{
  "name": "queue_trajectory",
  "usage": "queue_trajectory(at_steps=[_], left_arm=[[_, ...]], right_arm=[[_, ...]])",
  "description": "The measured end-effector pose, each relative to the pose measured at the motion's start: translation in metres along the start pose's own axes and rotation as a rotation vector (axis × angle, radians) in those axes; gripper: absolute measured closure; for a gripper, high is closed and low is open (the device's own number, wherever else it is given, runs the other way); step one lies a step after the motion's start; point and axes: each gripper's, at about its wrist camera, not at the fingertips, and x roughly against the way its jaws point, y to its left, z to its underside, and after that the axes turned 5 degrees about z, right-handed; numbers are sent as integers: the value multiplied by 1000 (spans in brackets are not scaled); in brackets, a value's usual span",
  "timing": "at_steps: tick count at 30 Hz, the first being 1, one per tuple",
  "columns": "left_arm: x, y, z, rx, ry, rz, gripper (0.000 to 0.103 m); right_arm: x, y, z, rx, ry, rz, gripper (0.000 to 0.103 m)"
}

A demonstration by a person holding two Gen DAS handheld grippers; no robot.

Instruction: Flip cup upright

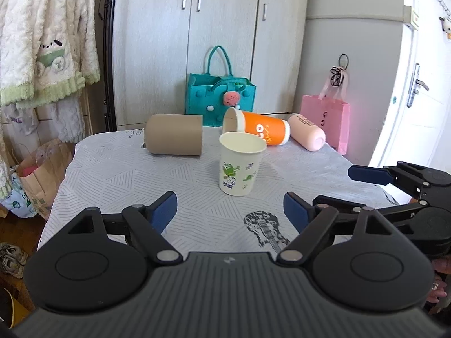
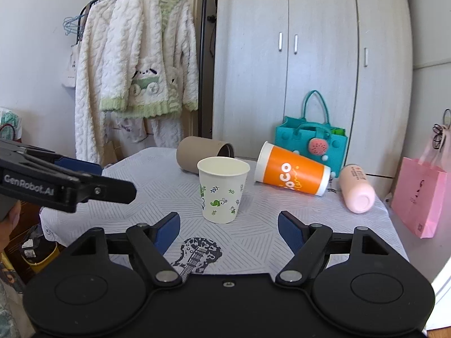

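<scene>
Cloth with a grey line pattern and a guitar print (image 2: pixel 198 252) covers the table (image 1: pixel 112 174), whose far edge runs just behind the row of lying cups and whose right edge drops off past the pink bottle (image 2: pixel 356 188). Four vessels sit on it: one white paper cup (image 1: pixel 241 163) with green leaf prints, standing upright with its mouth up near the table's middle; one tan cup (image 1: pixel 174 134) on its side at 11 o'clock from it; one orange cup (image 1: pixel 258 129) on its side just behind it at 1 o'clock, mouth toward the left; and the pink bottle lying at 2 o'clock near the right edge. Bare cloth lies all around the paper cup toward the near side.

Two grippers are in view. The left gripper (image 1: pixel 229 211) hangs short of the paper cup, its blue-padded fingers (image 1: pixel 163 209) spread wide and holding nothing. The right gripper (image 2: pixel 228 228) is likewise spread wide and empty, just short of the same cup.

Beyond the far edge stand one teal felt bag (image 1: pixel 218 98) and one pink paper bag (image 1: pixel 328 118), before a grey wardrobe (image 1: pixel 225 28).
</scene>
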Motion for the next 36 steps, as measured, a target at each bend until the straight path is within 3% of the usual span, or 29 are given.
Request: queue_trajectory(at_steps=[14,18,19,28,36], left_arm=[[21,-10,17,6,-30,-21,19],[22,-8,18,26,-50,-44,18],[22,-8,19,27,-57,-51,16],[22,-6,24,43,-87,-100,0],[13,3,34,60,-77,-159,0]], right_arm=[[35,-2,12,-26,-27,68,15],[36,0,12,-3,-38,117,7],[35,2,13,4,-40,132,3],[26,11,18,-39,-28,198,0],[20,15,23,-35,-19,250,0]])
